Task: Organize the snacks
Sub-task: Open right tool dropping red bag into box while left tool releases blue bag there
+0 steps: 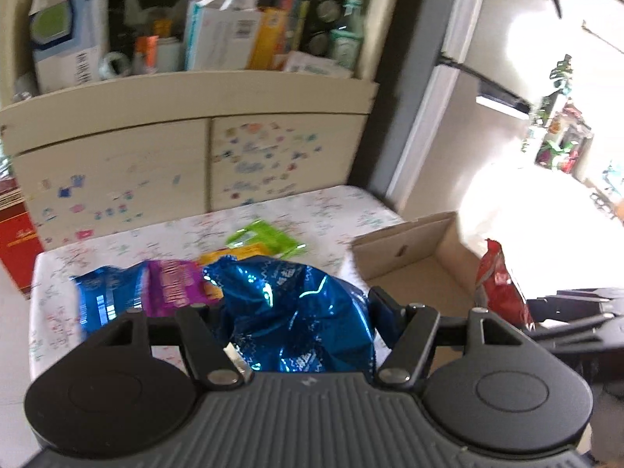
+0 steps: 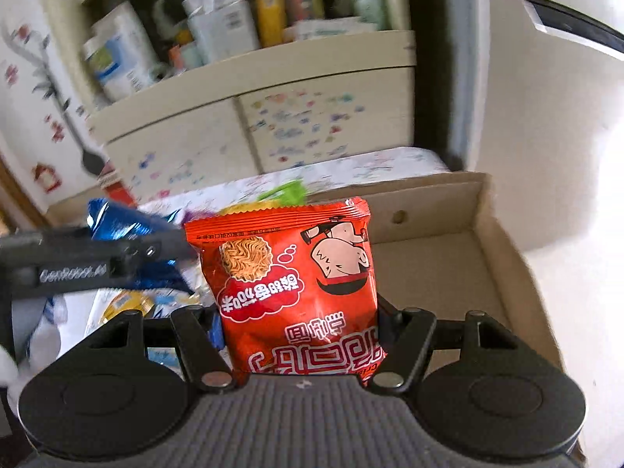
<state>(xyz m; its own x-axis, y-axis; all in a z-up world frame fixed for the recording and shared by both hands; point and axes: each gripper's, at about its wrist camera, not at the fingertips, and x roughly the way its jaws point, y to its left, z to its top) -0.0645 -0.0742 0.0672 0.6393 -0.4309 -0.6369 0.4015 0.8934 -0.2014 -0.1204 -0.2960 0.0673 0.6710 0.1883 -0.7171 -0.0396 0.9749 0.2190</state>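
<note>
In my left view the blue foil packet (image 1: pixel 296 312) hides the fingertips, and its lower part goes behind the gripper body. The red noodle packet (image 2: pixel 296 288) does the same in my right view. The shelf items (image 1: pixel 218 27) are blurred, I cannot read them. The cardboard box (image 2: pixel 448 257) is partly covered, its near side too.

Cluttered shelf (image 1: pixel 187 89) – stickered cabinet doors (image 1: pixel 288 156)

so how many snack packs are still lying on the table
4: a blue pack at left, a purple one beside it, a yellow one behind, and a green one farthest back. Others may hide behind the held blue bag.
</note>
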